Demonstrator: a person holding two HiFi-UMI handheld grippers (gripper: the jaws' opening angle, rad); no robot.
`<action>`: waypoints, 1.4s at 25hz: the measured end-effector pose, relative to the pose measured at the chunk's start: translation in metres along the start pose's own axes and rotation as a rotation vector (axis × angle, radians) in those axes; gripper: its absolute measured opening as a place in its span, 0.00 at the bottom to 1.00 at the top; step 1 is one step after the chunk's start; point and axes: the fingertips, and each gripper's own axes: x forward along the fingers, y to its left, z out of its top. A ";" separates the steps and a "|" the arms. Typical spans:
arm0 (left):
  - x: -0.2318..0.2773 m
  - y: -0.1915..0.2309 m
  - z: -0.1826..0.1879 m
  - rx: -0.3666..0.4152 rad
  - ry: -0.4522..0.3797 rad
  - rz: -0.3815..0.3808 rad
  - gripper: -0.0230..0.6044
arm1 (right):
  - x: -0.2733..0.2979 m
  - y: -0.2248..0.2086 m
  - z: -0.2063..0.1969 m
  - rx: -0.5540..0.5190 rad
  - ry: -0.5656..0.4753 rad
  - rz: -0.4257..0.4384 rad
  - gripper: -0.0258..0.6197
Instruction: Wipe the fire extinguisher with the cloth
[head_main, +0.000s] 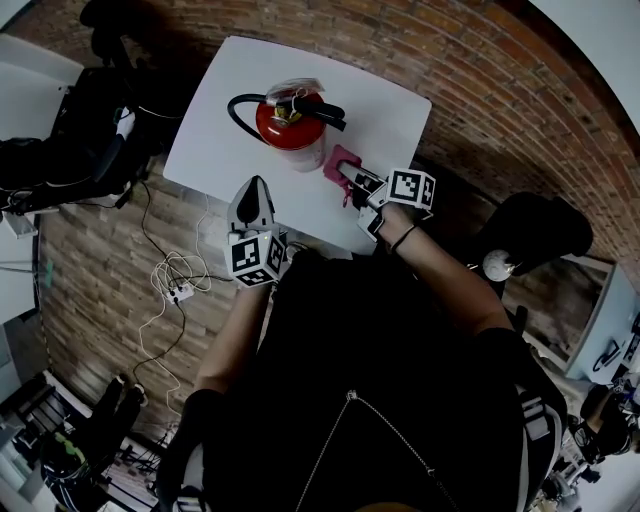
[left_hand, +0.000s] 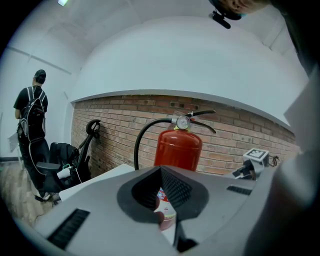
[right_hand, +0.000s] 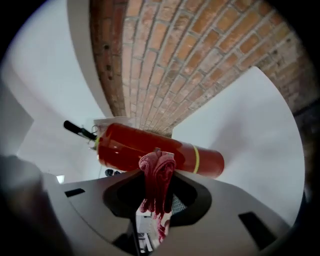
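Red cloth (right_hand: 156, 184) in right hand-held gripper (right_hand: 158, 169)

Fire extinguisher (head_main: 291, 125): red cylinder, black hose and lever, thin yellow-green band near the base, white label patch low on the body.
Cloth (head_main: 340, 163): pinkish red, plain, duller than the cylinder.
Table (head_main: 230, 110): plain white.
Right gripper (head_main: 350, 178) and left gripper (head_main: 254, 190): grey shells, dark ribbed lining at the jaws, cubes with black-and-white square markers.
Brickwork (head_main: 480, 90) around the table: red-brown, with pale mortar lines in a running pattern.
Person's clothing (head_main: 380, 380): black.
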 end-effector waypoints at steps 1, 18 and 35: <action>-0.001 0.000 -0.001 0.000 0.002 0.002 0.05 | 0.004 -0.013 -0.004 0.062 -0.003 -0.014 0.23; -0.021 0.032 -0.018 0.020 0.057 0.049 0.05 | 0.073 -0.165 -0.055 0.241 -0.070 -0.254 0.23; -0.040 0.083 -0.027 0.065 0.105 0.040 0.05 | 0.108 -0.218 -0.071 0.353 -0.262 -0.382 0.23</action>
